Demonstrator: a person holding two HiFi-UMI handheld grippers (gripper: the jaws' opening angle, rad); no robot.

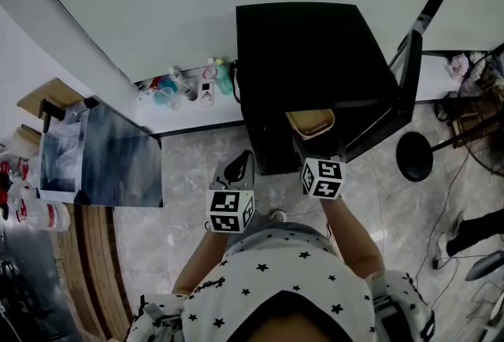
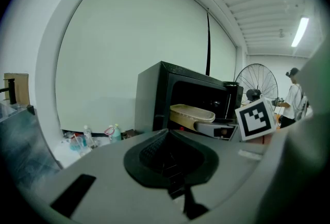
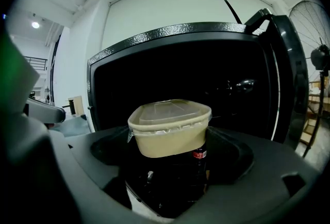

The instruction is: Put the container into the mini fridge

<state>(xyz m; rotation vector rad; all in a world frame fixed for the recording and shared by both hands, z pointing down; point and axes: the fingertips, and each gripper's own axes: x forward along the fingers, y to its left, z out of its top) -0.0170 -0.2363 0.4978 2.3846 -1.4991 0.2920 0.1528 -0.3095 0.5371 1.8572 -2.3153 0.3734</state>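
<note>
The container (image 3: 170,127) is being gripped by its tan sides between the closed-in jaws of the right gripper (image 1: 312,146). It is being held at the mouth of the black fridge (image 1: 315,57), partly under the top edge. The fridge door (image 1: 409,72) is standing swung open to the right. The left gripper (image 1: 235,169) is being held lower and to the left, clear of the fridge, jaws pressed together on nothing. Bottles (image 1: 185,87) are standing by the wall, left of the fridge.

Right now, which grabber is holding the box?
The right gripper: its jaws clamp the tan lidded container at the open mini fridge. The left gripper hangs beside it, jaws together and empty.
</note>
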